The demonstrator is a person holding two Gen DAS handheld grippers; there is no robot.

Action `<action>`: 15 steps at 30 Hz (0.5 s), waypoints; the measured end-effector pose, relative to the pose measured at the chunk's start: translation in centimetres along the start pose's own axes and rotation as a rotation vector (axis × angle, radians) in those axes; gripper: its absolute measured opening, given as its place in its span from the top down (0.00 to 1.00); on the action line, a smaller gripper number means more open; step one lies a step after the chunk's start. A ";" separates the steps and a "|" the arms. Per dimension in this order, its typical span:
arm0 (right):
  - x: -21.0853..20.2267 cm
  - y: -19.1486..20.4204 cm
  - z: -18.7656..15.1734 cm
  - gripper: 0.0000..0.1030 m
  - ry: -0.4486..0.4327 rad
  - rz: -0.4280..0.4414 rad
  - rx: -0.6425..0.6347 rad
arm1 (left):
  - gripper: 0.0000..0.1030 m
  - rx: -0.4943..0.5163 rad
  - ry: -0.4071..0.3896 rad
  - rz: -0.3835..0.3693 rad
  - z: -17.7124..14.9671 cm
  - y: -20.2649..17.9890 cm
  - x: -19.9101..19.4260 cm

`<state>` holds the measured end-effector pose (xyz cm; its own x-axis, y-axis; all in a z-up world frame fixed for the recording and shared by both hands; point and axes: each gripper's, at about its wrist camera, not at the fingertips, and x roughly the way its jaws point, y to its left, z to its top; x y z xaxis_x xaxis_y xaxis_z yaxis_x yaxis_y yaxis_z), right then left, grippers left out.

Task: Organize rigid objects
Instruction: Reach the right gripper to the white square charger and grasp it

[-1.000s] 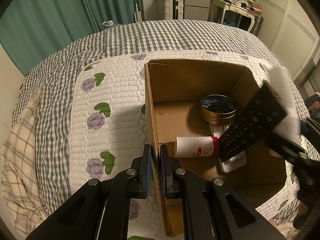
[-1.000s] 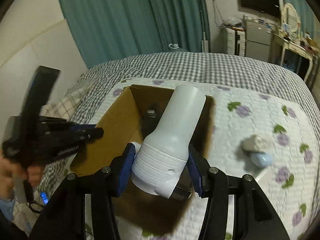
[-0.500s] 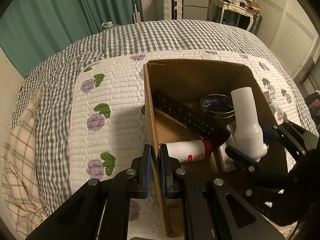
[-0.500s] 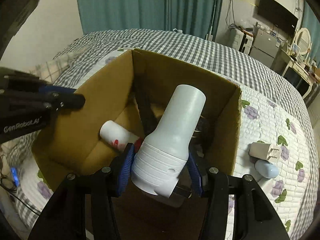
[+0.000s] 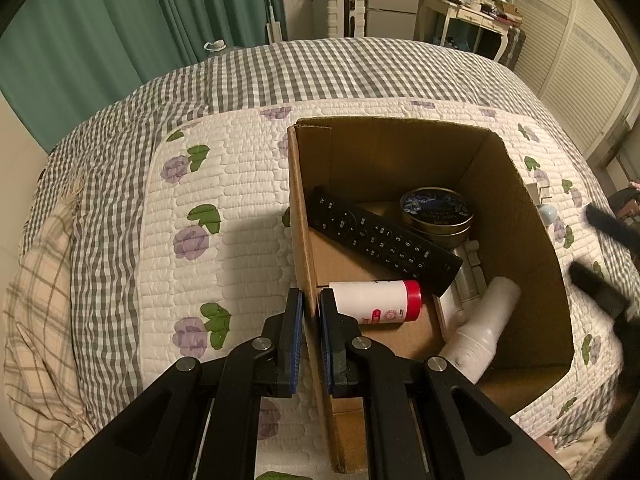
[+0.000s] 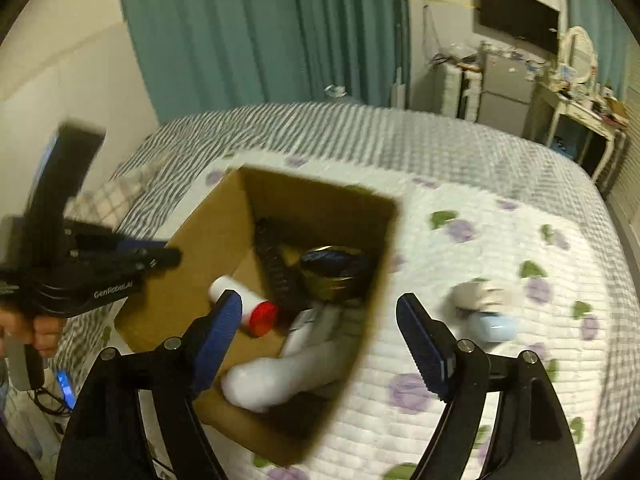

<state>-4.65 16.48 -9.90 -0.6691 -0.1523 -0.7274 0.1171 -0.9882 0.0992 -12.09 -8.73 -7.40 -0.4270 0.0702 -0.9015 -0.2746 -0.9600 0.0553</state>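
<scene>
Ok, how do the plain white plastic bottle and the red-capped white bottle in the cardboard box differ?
The plain white plastic bottle is larger, all white with a tapered neck, and leans in the box's near right corner. The red-capped white bottle is a shorter straight cylinder with red label print, lying flat near the left wall pinched by the left gripper. Both lie loose inside the cardboard box.

A home bedroom is indicated. A bed (image 5: 320, 72) is covered with a grey checked sheet, and a floral quilt (image 5: 224, 216) is laid over it. Teal curtains (image 5: 120, 28) are hung behind. A dressing table (image 5: 472, 12) with an oval mirror, a suitcase (image 5: 338, 14) and a wall-mounted television (image 6: 516, 18) are seen at the far wall.
</scene>
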 end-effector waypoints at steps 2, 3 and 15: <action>-1.6 -1.9 -0.1 0.21 -0.029 -0.068 0.019 | 0.92 -0.005 0.003 -0.002 0.0 0.0 -0.1; -2.1 -2.9 -0.3 0.21 -0.037 -0.097 0.027 | 0.92 -0.005 0.004 -0.001 0.0 -0.1 -0.1; 2.8 -14.8 -6.4 0.21 0.138 -0.252 0.327 | 0.92 0.001 0.010 0.020 0.0 -0.4 0.0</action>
<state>-3.52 30.81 -17.73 -0.5397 0.0764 -0.8384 -0.2909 -0.9514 0.1006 -12.01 -8.33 -7.44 -0.4242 0.0481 -0.9043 -0.2666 -0.9610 0.0739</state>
